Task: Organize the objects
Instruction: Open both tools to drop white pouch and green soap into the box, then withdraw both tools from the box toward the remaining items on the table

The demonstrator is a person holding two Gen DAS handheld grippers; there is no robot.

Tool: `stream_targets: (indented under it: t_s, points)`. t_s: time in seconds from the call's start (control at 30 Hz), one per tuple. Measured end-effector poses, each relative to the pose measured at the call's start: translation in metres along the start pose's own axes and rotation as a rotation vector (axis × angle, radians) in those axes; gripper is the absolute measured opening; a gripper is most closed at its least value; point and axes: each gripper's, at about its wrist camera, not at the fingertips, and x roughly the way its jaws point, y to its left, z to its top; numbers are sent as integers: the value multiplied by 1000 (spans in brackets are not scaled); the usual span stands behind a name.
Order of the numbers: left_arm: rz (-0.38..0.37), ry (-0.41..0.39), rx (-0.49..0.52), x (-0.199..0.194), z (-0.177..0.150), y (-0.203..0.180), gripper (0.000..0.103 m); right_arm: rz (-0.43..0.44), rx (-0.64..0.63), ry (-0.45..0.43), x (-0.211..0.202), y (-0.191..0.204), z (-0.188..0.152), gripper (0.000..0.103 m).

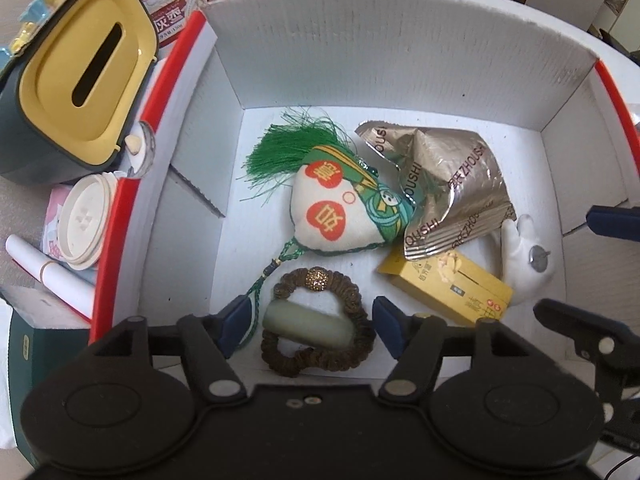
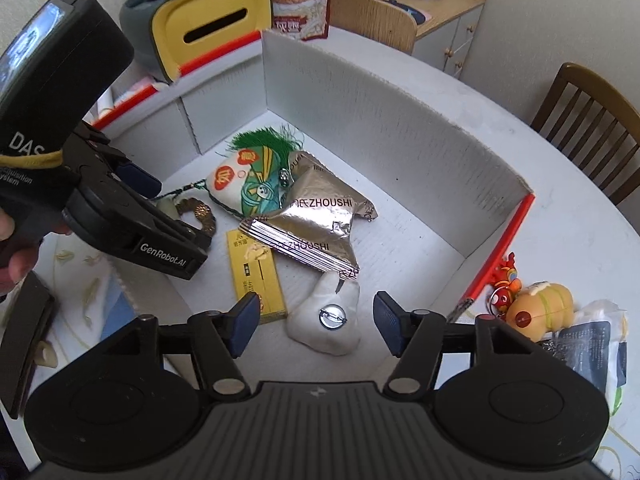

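Open left gripper (image 1: 310, 326) hangs over the bracelet (image 1: 318, 322) and jade piece (image 1: 307, 326) on the box (image 1: 360, 52) floor, sachet (image 1: 340, 206) at 12 o'clock, while right gripper (image 2: 316, 322), open too, hangs over the white plush (image 2: 328, 320).

- The white box (image 1: 400, 56) is open at the top; its back and side walls stand tall and block any sideways way in.
- Bare floor lies along the back wall and in the right-hand corner (image 2: 420, 240).
- The sachet (image 1: 340, 208), foil packet (image 1: 452, 184), yellow carton (image 1: 452, 284), white plush (image 1: 528, 256) and bracelet (image 1: 320, 320) crowd the middle and front.
- Outside the left wall, the tissue box (image 1: 76, 64) stands just beside it.
- Toys (image 2: 532, 304) crowd the tabletop (image 2: 560, 184) by the right wall.
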Motion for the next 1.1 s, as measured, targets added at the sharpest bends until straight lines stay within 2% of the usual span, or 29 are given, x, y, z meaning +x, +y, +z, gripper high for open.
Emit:
stream_targets:
  t_s: [0.1,0.4,0.77,1.1]
  points:
    - [-12,-32,-6,-10,-4,0,72,14,11,-16,-9,-1,-3,62]
    - [-56,-117,-44,-50,-19,-3,75,58,48,-92,-48,-4,-13,62]
    - [-87,-252,-38,-98,-33,-23,78,97,74,-176,-97,-9,-28,64]
    - [-111,-356,-58,-133,-50,-46,86,123,122,-247,-134,-28,-56,69]
